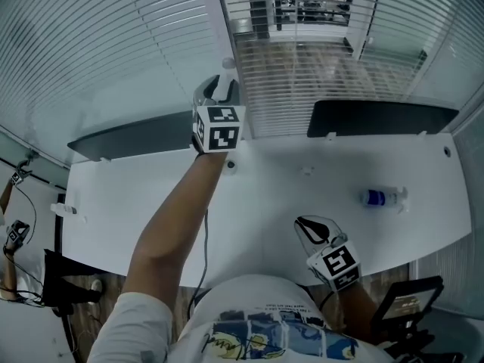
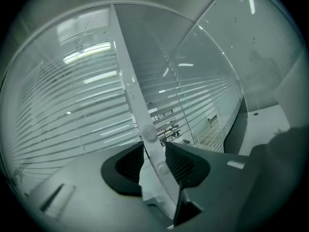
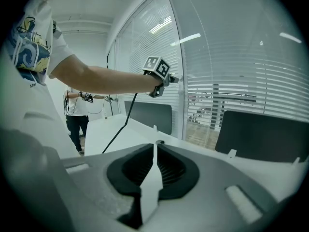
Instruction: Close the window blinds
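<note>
- Left gripper (image 1: 224, 82) is pointing at the white window post (image 2: 126, 71), jaws spread, post running between them, round knob (image 2: 148, 132) sitting at the tips.
- Right gripper (image 1: 304, 225) is hovering over the desk (image 1: 151, 203), jaws pressed together, pinching nothing.
- Blinds (image 2: 87, 115) are hanging behind the glass either side of the post, slats partly open.
- Small bottle (image 1: 376, 197) is lying on the desk.

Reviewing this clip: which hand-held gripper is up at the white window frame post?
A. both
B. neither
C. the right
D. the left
D: the left hand-held gripper reaches up to the frame post, while the right hand-held gripper sits low over the white desk, near the person's body.
</note>
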The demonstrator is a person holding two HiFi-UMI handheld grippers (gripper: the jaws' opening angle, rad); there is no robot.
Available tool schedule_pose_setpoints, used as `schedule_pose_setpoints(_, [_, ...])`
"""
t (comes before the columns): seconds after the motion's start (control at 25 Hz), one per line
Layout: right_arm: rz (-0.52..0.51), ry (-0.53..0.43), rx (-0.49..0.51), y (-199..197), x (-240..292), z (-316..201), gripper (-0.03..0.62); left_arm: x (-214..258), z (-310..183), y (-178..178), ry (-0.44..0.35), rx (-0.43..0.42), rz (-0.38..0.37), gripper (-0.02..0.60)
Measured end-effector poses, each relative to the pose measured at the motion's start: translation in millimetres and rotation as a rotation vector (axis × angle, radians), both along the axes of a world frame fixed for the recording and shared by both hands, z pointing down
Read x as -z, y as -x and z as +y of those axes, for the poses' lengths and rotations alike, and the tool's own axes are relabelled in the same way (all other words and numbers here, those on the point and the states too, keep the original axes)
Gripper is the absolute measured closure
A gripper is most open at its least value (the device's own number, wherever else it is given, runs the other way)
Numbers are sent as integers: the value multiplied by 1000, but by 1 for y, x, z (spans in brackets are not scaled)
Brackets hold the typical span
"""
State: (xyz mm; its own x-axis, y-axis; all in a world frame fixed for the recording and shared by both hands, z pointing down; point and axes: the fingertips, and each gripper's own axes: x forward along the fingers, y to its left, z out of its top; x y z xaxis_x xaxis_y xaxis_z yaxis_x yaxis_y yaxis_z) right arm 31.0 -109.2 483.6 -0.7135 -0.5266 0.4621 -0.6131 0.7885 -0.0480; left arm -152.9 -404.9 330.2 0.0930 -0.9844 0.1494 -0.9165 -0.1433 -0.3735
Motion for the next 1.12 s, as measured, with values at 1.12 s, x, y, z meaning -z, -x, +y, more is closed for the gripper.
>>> schedule_pose_setpoints(1.12, [-11,12,-27,-6,-4,-4,579,6,-40,-19,-44,-165,-971,457])
